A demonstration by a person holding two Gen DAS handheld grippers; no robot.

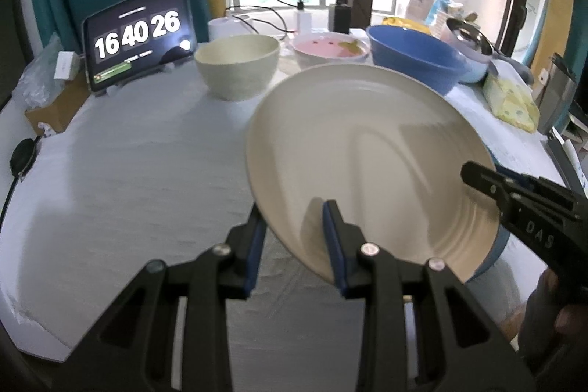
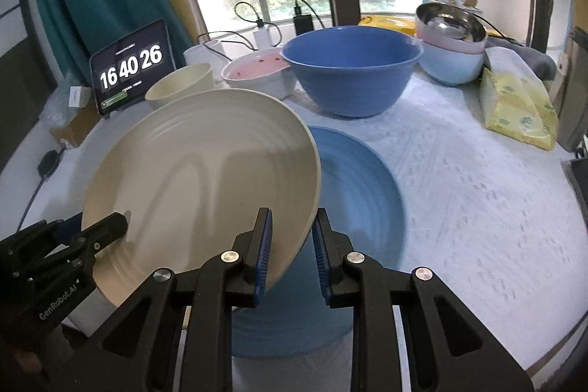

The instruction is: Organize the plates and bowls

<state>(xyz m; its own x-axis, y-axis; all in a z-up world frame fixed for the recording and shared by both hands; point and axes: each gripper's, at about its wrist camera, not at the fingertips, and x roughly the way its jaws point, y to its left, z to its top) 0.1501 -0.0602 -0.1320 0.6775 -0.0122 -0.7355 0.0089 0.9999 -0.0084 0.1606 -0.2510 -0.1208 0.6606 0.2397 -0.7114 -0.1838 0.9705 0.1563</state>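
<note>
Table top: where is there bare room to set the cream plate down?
Bare cloth lies left of the cream plate, in front of the tablet and cream bowl. Another bare patch sits right of the blue plate, before the tissue pack. The back edge is crowded with bowls around the blue bowl.

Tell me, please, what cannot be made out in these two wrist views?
- Blue plate: its left part is hidden under the cream plate in the right wrist view; only a sliver shows in the left.
- Tablet: the small text around the clock digits is too small and blurred.
- Steel bowl: its contents are lost in reflections.
</note>
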